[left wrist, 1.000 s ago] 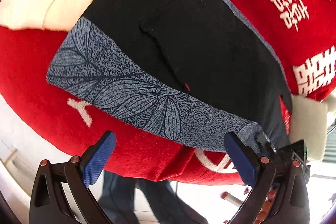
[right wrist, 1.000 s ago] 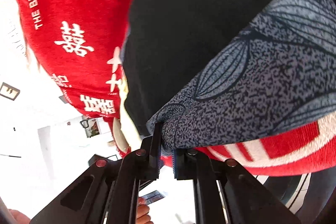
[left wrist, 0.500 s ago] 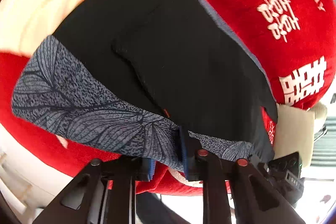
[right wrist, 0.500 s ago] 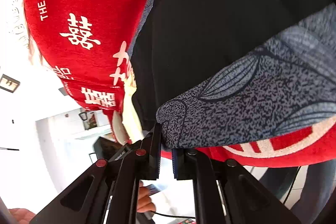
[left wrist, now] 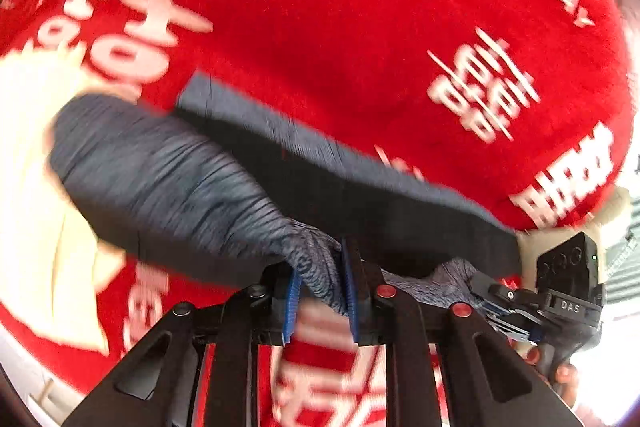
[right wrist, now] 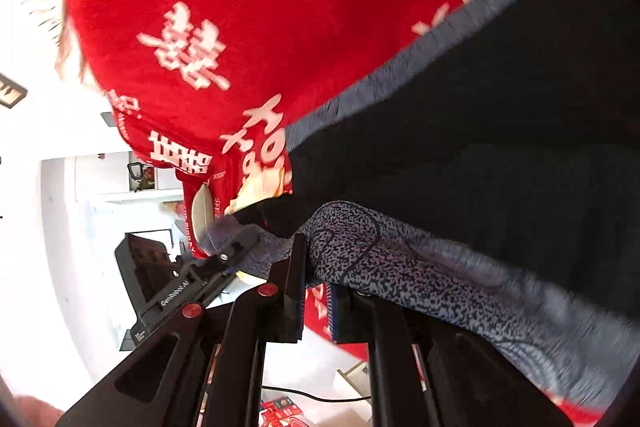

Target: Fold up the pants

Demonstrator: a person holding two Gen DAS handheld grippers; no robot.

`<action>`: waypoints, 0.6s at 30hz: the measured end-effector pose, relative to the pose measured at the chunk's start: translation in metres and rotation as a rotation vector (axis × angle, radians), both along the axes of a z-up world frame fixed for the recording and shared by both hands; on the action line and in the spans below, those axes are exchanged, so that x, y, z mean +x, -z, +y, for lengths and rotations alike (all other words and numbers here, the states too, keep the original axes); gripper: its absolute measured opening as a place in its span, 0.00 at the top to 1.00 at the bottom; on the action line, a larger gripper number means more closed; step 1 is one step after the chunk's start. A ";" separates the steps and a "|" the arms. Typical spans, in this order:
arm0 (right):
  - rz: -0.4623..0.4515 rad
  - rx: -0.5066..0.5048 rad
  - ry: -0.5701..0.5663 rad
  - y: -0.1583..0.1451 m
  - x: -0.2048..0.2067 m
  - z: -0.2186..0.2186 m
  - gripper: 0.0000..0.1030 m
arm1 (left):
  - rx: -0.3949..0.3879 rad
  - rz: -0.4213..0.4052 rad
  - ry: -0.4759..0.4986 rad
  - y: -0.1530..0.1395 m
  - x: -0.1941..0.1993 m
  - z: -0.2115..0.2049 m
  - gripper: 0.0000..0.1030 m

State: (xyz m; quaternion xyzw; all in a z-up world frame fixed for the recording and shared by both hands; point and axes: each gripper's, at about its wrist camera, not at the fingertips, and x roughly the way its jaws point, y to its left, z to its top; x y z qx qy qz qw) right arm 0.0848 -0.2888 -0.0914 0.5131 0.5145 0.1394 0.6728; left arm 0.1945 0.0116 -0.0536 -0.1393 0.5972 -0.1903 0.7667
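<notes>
Lifted now off the red blanket (left wrist: 360, 75), the patterned waistband of the pants (left wrist: 168, 183) hangs bunched and raised, where a second ago it lay flat along the near edge with the black legs spread out behind it. From the left wrist camera, the left gripper (left wrist: 322, 301), which stood wide open a second ago, is clamped tight on a gathered fold of grey leaf-print fabric, the blue pads (left wrist: 294, 297) pressing it from both sides. From that pinch the cloth stretches away to the left in a blurred, wrinkled swell, and a dark band of the pants runs back to the right across the blanket's white lettering. A cream cushion (left wrist: 36, 187) shows at the left edge, and at the lower right the other gripper's black body sits close by, holding the far end of the same waistband. From the right wrist camera, the right gripper (right wrist: 316, 293) has its jaws shut on the speckled waistband (right wrist: 420, 267), just as it had a second ago; the fabric drapes over its right finger and runs off to the lower right. Above it the black cloth of the pants rises in a broad sheet, its grey edge lying against the red blanket. The left gripper's black body is just to the left, gripping the band too.
</notes>
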 end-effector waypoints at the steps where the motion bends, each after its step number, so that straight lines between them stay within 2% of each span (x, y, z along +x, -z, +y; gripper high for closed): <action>1: 0.016 0.011 -0.011 0.008 0.016 -0.006 0.91 | 0.011 0.002 -0.010 0.007 0.016 -0.007 0.79; 6: 0.103 0.003 -0.054 0.059 0.084 -0.026 0.90 | 0.096 0.013 -0.027 0.056 0.065 -0.029 0.77; 7: 0.120 0.001 -0.063 0.070 0.095 -0.028 0.90 | 0.129 0.015 -0.032 0.066 0.072 -0.033 0.72; 8: 0.137 0.000 -0.071 0.082 0.105 -0.031 0.90 | 0.171 0.011 -0.043 0.074 0.077 -0.036 0.55; 9: 0.160 -0.010 -0.083 0.097 0.115 -0.034 0.90 | 0.188 0.008 -0.048 0.078 0.080 -0.037 0.44; 11: 0.178 -0.002 -0.095 0.112 0.126 -0.038 0.90 | 0.251 -0.007 -0.069 0.083 0.083 -0.036 0.28; 13: 0.186 0.011 -0.093 0.121 0.132 -0.041 0.90 | 0.269 -0.017 -0.083 0.077 0.081 -0.031 0.28; 15: 0.187 0.016 -0.106 0.118 0.136 -0.042 0.86 | 0.287 -0.030 -0.085 0.065 0.076 -0.023 0.28; 16: 0.185 0.001 -0.120 0.114 0.136 -0.040 0.78 | 0.307 -0.041 -0.075 0.060 0.072 -0.022 0.28; 17: 0.173 -0.042 -0.151 0.103 0.139 -0.039 0.60 | 0.336 -0.052 -0.058 0.056 0.069 -0.023 0.28; 18: 0.143 -0.084 -0.176 0.091 0.140 -0.037 0.51 | 0.376 -0.061 -0.029 0.053 0.066 -0.025 0.28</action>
